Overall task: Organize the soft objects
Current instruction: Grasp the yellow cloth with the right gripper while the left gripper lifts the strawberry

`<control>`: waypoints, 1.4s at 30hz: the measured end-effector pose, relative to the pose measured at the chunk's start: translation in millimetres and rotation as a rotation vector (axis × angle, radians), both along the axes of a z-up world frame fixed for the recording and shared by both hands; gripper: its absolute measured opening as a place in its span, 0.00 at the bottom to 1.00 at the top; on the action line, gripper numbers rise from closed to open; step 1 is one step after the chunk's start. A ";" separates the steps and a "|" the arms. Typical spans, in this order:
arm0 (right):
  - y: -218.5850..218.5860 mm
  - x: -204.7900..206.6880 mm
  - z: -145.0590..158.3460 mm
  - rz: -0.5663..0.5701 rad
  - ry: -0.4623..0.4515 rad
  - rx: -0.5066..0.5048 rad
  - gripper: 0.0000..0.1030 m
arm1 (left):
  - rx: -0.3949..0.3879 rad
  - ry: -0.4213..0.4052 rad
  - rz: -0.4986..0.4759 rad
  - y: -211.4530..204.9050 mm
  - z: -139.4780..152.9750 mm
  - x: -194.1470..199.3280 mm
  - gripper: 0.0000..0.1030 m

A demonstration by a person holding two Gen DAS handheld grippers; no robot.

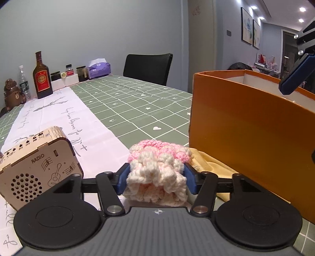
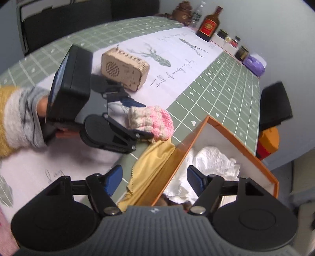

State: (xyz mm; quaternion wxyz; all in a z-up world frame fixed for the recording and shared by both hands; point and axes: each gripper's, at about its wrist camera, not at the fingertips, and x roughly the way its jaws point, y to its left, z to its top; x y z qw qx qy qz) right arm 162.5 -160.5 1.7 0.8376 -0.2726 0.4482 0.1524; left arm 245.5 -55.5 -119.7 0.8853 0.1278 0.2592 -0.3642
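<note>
I read both views as evenly lit indoor scenes, moderately bright. Recessed ceiling lights (image 1: pixel 301 9) glare white at the upper right of the left wrist view. Shadows are soft and short. Fisheye curvature bends the table (image 2: pixel 226 82) edge and darkens the corners. The left wrist view is sharp; the right wrist view is motion-blurred, strongest at the sleeve (image 2: pixel 17 120).

Pale blue-grey walls (image 1: pixel 94 29) are enclosing the room, and recessed ceiling lights (image 1: pixel 302 9) are glowing at the far right above two framed pictures (image 1: pixel 251 28). A black chair (image 1: pixel 147 68) is standing behind the table (image 1: pixel 137 102), which is wearing a green grid-patterned cloth.
</note>
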 end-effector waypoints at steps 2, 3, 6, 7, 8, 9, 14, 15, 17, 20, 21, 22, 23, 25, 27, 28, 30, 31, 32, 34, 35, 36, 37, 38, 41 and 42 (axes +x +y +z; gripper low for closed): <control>8.3 -0.1 -4.4 0.066 -0.006 -0.069 0.80 | 0.005 -0.017 -0.008 0.3 1.3 -3.1 0.54; 12.7 1.4 -6.7 0.105 -0.004 -0.102 0.80 | 0.012 -0.030 -0.013 0.0 1.7 -5.1 0.52; 25.5 8.6 -13.8 0.212 0.032 -0.170 0.89 | 0.018 -0.045 -0.012 2.5 3.5 -7.6 0.47; 29.4 11.0 -16.9 0.252 0.041 -0.192 0.94 | 0.013 -0.042 -0.009 5.3 4.6 -7.4 0.46; 32.6 13.0 -21.1 0.298 0.060 -0.216 0.95 | 0.003 -0.036 -0.001 9.4 5.9 -6.3 0.46; 36.2 15.0 -26.5 0.343 0.087 -0.251 0.95 | -0.007 -0.029 0.008 14.0 7.0 -4.8 0.46; 48.3 33.5 -52.8 0.439 0.195 -0.367 0.95 | -0.067 0.030 0.075 37.0 9.3 9.5 0.46; 49.3 36.9 -56.9 0.465 0.231 -0.375 0.95 | -0.070 0.035 0.074 38.6 9.1 11.2 0.46; 50.4 41.2 -66.5 0.520 0.277 -0.429 0.95 | -0.073 0.035 0.072 39.5 7.8 12.4 0.46; 52.3 48.0 -81.1 0.555 0.327 -0.521 0.97 | -0.064 0.020 0.064 38.0 6.6 10.7 0.46; 52.3 51.3 -85.3 0.559 0.360 -0.543 0.97 | -0.064 0.021 0.063 38.1 6.4 10.6 0.46; 52.3 54.3 -89.7 0.563 0.393 -0.567 0.97 | -0.066 0.025 0.062 38.4 6.3 11.2 0.46; 52.9 57.0 -94.3 0.570 0.418 -0.593 0.97 | -0.072 0.033 0.061 39.2 5.7 12.3 0.46; 53.5 61.0 -100.1 0.614 0.423 -0.628 0.97 | -0.089 0.053 0.062 42.1 5.6 15.0 0.47; 53.9 66.0 -103.2 0.649 0.422 -0.635 0.97 | -0.111 0.079 0.064 46.2 4.8 19.2 0.47; 53.5 67.8 -105.6 0.664 0.433 -0.647 0.97 | -0.120 0.088 0.065 47.8 4.6 20.9 0.47; 54.8 70.6 -107.6 0.689 0.475 -0.664 0.97 | -0.129 0.098 0.065 49.3 4.3 22.6 0.48; 55.4 71.7 -106.8 0.700 0.492 -0.655 0.97 | -0.130 0.099 0.065 49.5 4.3 22.9 0.48; 56.3 72.7 -106.8 0.710 0.512 -0.652 0.97 | -0.129 0.098 0.065 49.2 4.2 22.6 0.48; 57.6 74.1 -106.9 0.733 0.537 -0.652 0.97 | -0.128 0.097 0.064 48.9 4.0 21.9 0.48; 58.8 75.2 -107.1 0.740 0.550 -0.655 0.97 | -0.129 0.099 0.064 49.1 4.0 21.9 0.48; 60.2 76.5 -107.7 0.745 0.564 -0.660 0.97 | -0.132 0.102 0.065 49.0 3.9 22.2 0.49; 61.9 77.9 -108.4 0.749 0.578 -0.665 0.97 | -0.135 0.106 0.065 49.4 3.8 22.7 0.49; 64.4 81.0 -108.5 0.754 0.603 -0.666 0.96 | -0.141 0.112 0.064 50.4 3.4 23.4 0.49; 70.1 91.0 -110.8 0.753 0.638 -0.680 0.90 | -0.163 0.133 0.063 54.0 2.5 26.9 0.49; 72.8 93.0 -113.7 0.754 0.624 -0.705 0.90 | -0.169 0.139 0.063 54.7 2.2 27.5 0.49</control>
